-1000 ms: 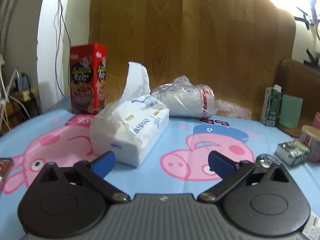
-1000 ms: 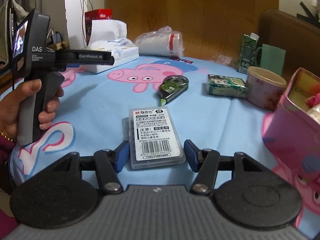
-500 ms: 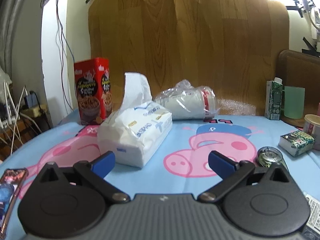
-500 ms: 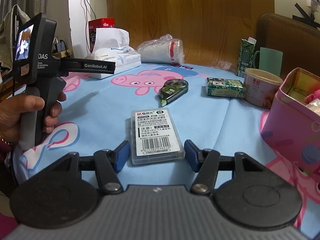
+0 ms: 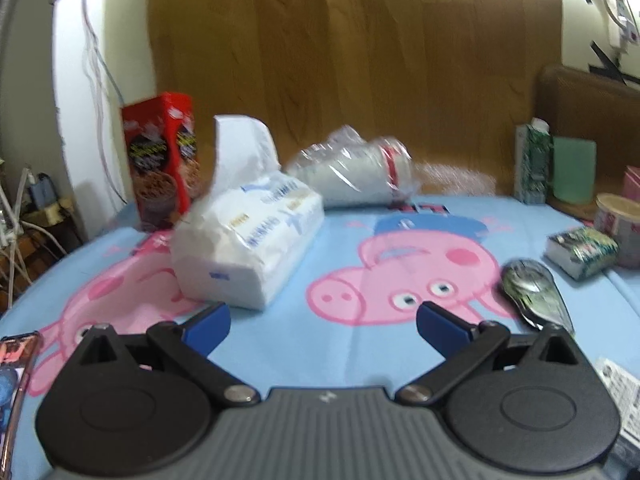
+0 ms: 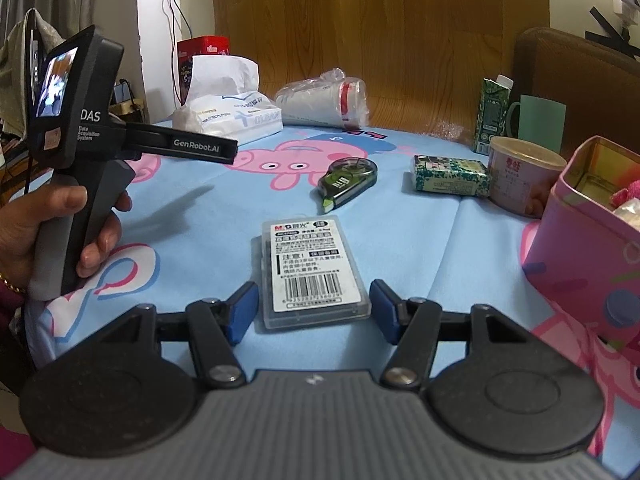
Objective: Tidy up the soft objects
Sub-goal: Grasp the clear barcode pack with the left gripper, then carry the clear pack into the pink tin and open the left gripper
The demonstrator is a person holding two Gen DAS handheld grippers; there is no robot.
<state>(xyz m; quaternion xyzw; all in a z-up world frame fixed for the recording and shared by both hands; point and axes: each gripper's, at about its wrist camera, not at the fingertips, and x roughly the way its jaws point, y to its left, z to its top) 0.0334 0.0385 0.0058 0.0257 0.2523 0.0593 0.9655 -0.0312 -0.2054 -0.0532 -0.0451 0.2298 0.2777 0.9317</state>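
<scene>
A white soft tissue pack with one tissue sticking up lies on the blue cartoon tablecloth, ahead and left of my left gripper, which is open and empty. The pack also shows far left in the right wrist view. A small green patterned tissue packet lies at the right, also in the left wrist view. My right gripper is open, its fingers on either side of a clear plastic case without touching it.
A bagged stack of paper cups, a red snack box, a green correction tape, a pink tin, a paper cup, a green carton and mug stand around. A phone lies at the left edge.
My left gripper has pulled back and swung slightly right; the tissue pack now sits farther ahead and left. My right gripper has hardly moved. Both stay open.
</scene>
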